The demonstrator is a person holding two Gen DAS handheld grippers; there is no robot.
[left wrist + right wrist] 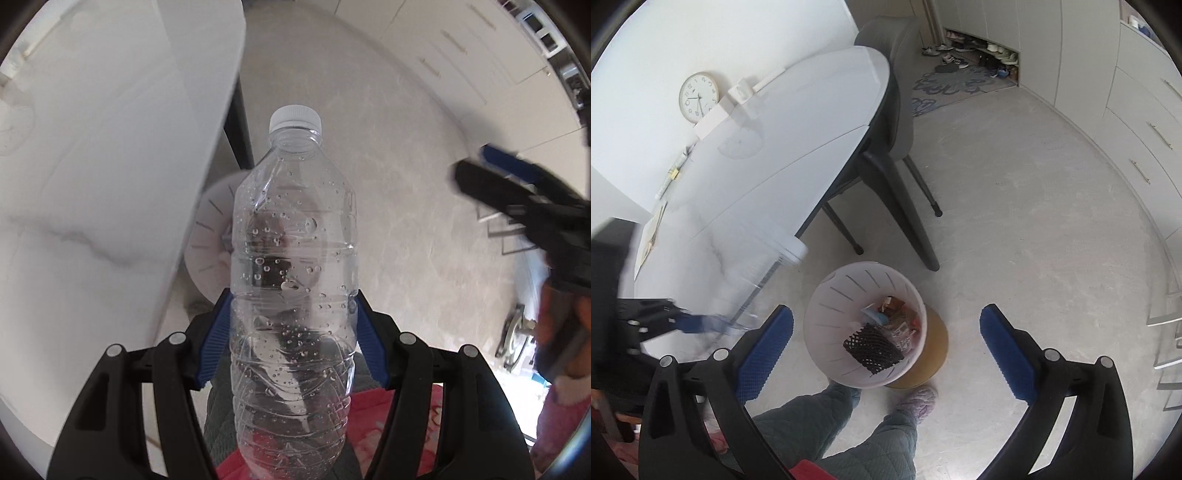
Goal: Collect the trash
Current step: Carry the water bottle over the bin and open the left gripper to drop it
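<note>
A white table [798, 122] stands over the floor, a bin [864, 325] of trash just beside its edge. The left gripper [293, 317] pinches a bottle [293, 280] above the bin; the right gripper [886, 345] is spread wide, empty.

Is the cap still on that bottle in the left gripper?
Yes, capped: the white cap sits on the neck of the clear bottle, which the left gripper clamps.

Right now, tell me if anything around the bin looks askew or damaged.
The white bin leans over against a brown round thing beside it instead of standing upright. The plastic bottle in the left tongs is dented near its shoulder. Nothing looks spilled.
</note>
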